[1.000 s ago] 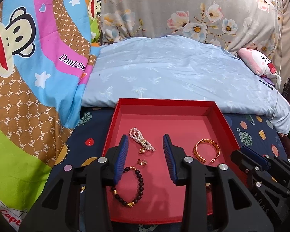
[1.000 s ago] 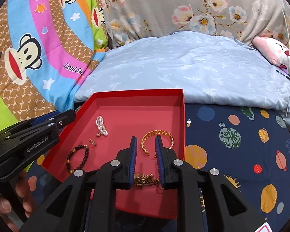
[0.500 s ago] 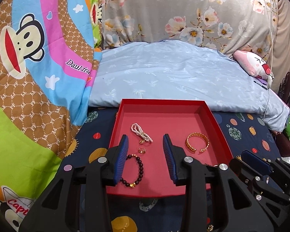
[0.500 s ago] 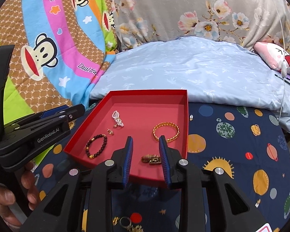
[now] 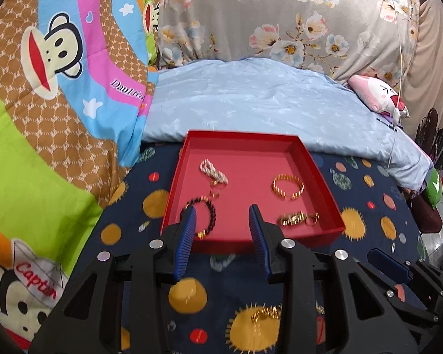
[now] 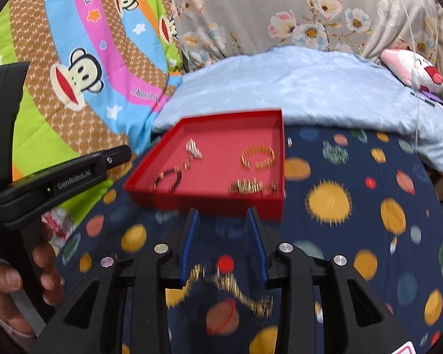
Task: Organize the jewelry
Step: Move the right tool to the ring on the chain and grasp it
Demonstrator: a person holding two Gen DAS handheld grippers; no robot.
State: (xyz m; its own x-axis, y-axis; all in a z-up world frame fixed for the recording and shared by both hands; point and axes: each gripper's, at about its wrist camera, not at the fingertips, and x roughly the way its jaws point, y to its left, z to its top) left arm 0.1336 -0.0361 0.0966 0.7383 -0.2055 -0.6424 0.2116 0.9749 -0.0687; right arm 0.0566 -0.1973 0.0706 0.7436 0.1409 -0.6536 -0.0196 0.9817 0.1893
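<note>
Both grippers are now pulled back off the shallow red cardboard tray (image 6: pixel 209 200); a sec ago the right gripper (image 6: pixel 223 237) was down inside it w/ jaws nearly together around the crumpled gold chain (image 6: pixel 246 186). That chain now lies loose near the tray's front right corner, so the drop-off looks done. Right jaws are opening, nothing between the pads; they hang over the navy planet-print sheet (image 6: pixel 354 236), tray just ahead.

Left gripper (image 5: pixel 223 236) has backed off too, its gap unchanged: pads apart, empty, tips overlapping the tray's near edge in the left wrist view.

In the tray: dark beaded bracelet (image 5: pixel 205 215) front left, white pearl strand (image 5: pixel 212 172) behind it, a small gold ring (image 5: pixel 215 192) between, gold open cuff bangle (image 5: pixel 288 187) to the right, chain in front of the bangle.

Still outside: a blurred gold chain w/ a ring-like bit (image 6: pixel 236 287) on the sheet, right under the right gripper. Prob the next pick. A small bit also sits by the tray's far right corner (image 6: pixel 289 141); too small to ID.
</note>
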